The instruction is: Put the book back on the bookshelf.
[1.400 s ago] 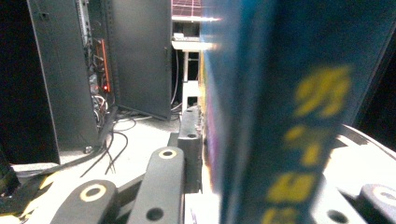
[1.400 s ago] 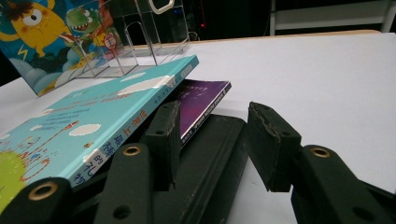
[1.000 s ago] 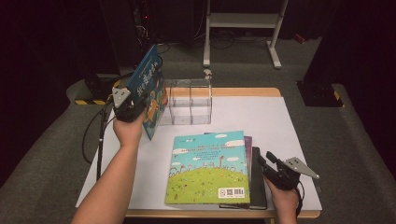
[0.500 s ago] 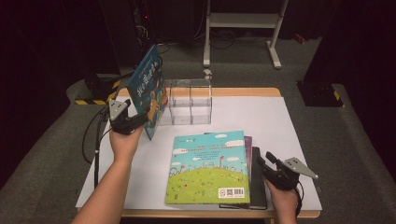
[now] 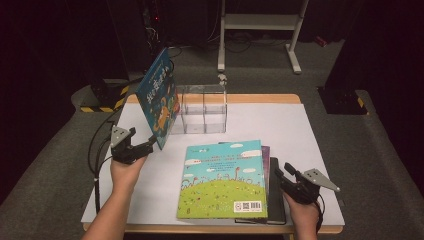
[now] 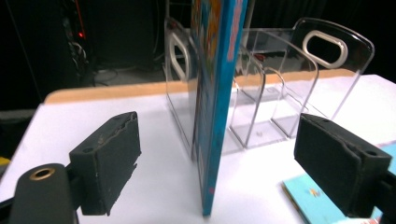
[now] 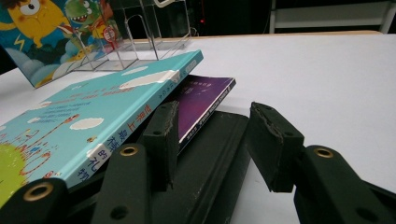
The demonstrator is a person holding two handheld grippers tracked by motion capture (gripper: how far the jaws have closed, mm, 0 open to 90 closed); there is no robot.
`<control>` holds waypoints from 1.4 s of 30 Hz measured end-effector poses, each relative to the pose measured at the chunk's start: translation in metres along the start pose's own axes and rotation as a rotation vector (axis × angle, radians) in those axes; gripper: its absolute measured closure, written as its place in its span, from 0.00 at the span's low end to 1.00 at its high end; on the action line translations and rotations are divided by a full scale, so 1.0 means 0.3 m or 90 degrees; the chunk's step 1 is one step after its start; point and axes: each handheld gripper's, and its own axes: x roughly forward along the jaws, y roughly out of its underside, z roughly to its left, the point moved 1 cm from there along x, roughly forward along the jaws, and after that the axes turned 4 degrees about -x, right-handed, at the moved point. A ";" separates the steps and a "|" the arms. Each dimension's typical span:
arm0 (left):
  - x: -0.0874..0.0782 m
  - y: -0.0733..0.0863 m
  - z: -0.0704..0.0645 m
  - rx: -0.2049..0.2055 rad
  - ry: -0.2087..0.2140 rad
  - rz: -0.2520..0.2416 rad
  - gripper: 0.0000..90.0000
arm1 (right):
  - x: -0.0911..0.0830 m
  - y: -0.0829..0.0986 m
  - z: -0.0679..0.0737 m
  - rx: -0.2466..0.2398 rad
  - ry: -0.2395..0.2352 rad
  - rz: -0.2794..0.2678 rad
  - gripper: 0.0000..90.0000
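Observation:
A blue picture book (image 5: 157, 97) stands tilted at the left end of a clear acrylic rack (image 5: 202, 110). My left gripper (image 5: 141, 141) is open just in front of it. In the left gripper view the book's edge (image 6: 217, 116) rises between the wide-apart jaws of that gripper (image 6: 224, 163), touching neither. A teal and green book (image 5: 222, 180) lies flat on a purple book (image 7: 205, 100) and a black book (image 5: 275, 192). My right gripper (image 5: 284, 172) is open at the stack's right edge. In its own view the right gripper (image 7: 217, 135) hovers over the black book (image 7: 210, 154).
The white table (image 5: 300, 135) has a wooden far edge. Cables trail off the left side of the table to the floor. A white metal stand (image 5: 260, 30) rises behind the table. The rack's other slots (image 6: 280, 84) hold nothing.
My left gripper has drawn back from the upright book toward the near edge, its jaws now apart from it. The book stays leaning in the rack. The right gripper has not moved.

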 end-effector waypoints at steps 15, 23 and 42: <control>-0.035 0.147 -0.022 0.011 0.049 0.096 0.11 | 0.004 0.001 0.006 -0.007 0.000 0.005 0.59; -0.029 0.232 -0.033 0.022 0.077 0.176 0.10 | 0.005 0.002 0.007 -0.008 0.001 0.007 0.58; -0.001 0.326 -0.281 0.068 0.206 0.309 0.12 | -0.008 -0.049 0.065 -0.041 -0.032 0.025 0.49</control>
